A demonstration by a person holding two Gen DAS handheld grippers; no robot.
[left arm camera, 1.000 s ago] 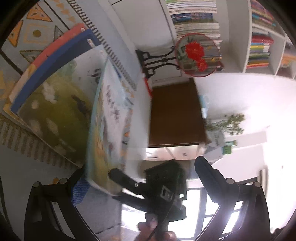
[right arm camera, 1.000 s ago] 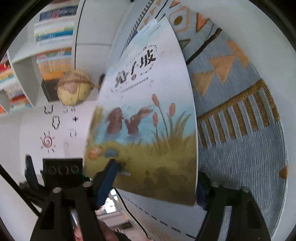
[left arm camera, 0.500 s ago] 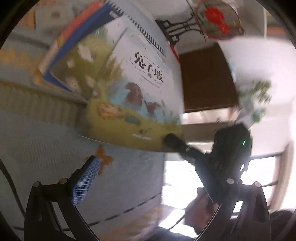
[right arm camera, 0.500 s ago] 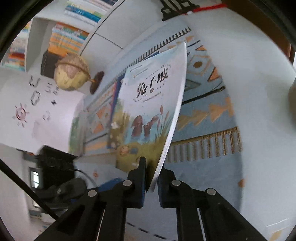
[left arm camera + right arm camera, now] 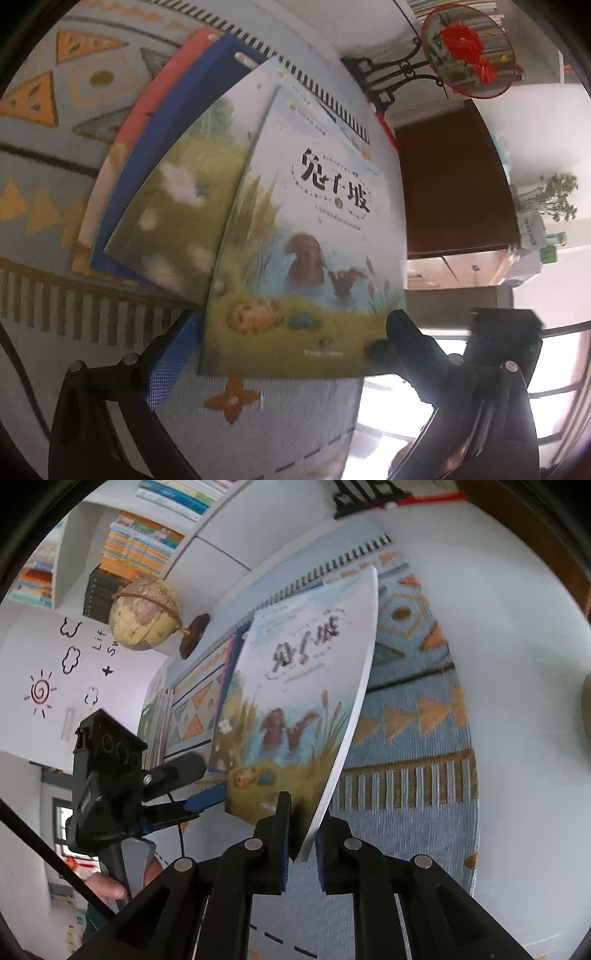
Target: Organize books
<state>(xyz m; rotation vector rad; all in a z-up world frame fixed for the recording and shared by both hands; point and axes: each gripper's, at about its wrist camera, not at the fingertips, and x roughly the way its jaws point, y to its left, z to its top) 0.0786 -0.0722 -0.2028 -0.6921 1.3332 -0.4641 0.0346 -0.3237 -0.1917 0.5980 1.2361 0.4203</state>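
Observation:
A picture book with a rabbit cover and black title is lifted at a slant over a stack of books with green, blue and red covers. My right gripper is shut on the lower edge of the picture book. In the left wrist view it shows at the book's lower right corner. My left gripper is open, its fingers wide apart on either side of the book's bottom edge. In the right wrist view the left gripper straddles the lower left corner, pads not pressing.
A blue patterned woven cloth covers the white table under the books. A globe stands at the back, with bookshelves behind it. A red fan ornament on a black stand sits past the stack. A hand holds the left gripper.
My right gripper went from open around the picture book to shut on its lower edge, then rolled and lifted it. My left gripper swung back so the book's bottom edge lies between its fingers.

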